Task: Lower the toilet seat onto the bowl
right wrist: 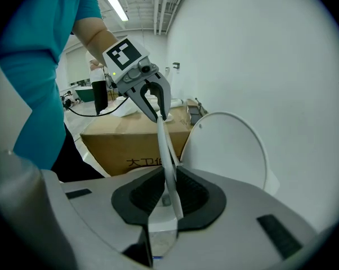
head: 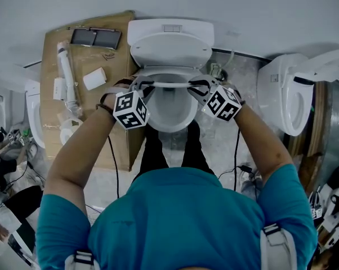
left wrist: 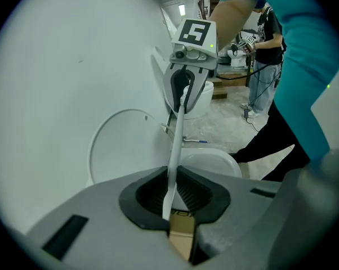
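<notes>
Left gripper (left wrist: 169, 194) and right gripper (right wrist: 168, 194) each clamp the thin front rim of the toilet seat (head: 169, 85), raised above the bowl (head: 172, 122); risk: either edge-pinch slips and the seat slams down.

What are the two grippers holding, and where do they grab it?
Both hold the toilet seat by its thin rim: the left gripper on the seat's left side, the right gripper on its right side.
</notes>
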Available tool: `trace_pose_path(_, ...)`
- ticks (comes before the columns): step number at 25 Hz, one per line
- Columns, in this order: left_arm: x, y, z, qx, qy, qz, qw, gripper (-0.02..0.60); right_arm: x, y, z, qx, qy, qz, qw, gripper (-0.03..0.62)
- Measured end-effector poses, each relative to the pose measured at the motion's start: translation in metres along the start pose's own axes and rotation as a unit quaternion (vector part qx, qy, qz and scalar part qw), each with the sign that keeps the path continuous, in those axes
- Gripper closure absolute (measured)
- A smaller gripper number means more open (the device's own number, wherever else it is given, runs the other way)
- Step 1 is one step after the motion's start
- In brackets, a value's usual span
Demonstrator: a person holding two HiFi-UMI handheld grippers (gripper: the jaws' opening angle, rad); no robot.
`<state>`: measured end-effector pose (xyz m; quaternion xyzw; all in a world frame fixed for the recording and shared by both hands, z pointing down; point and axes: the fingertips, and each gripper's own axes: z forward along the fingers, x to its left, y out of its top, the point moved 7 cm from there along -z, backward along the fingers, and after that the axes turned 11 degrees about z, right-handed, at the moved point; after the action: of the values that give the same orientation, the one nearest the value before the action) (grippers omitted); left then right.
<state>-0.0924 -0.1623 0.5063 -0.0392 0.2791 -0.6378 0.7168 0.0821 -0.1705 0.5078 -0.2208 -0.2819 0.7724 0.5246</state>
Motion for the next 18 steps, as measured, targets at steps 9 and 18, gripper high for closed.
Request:
trace_pose_path(9,-0.033,0.002,0.001,0.004,-0.037,0.027,0.9989,0.528,0.023,-0.016,0.007,0.026,0.071,0.008,0.997,0.514)
trace_pose_path(18,-0.065,0.004,0.005,0.013,-0.08,0.069,0.9943,0.526,0.04,-0.034,0.042,0.123,0.19,-0.004,0.974,0.427)
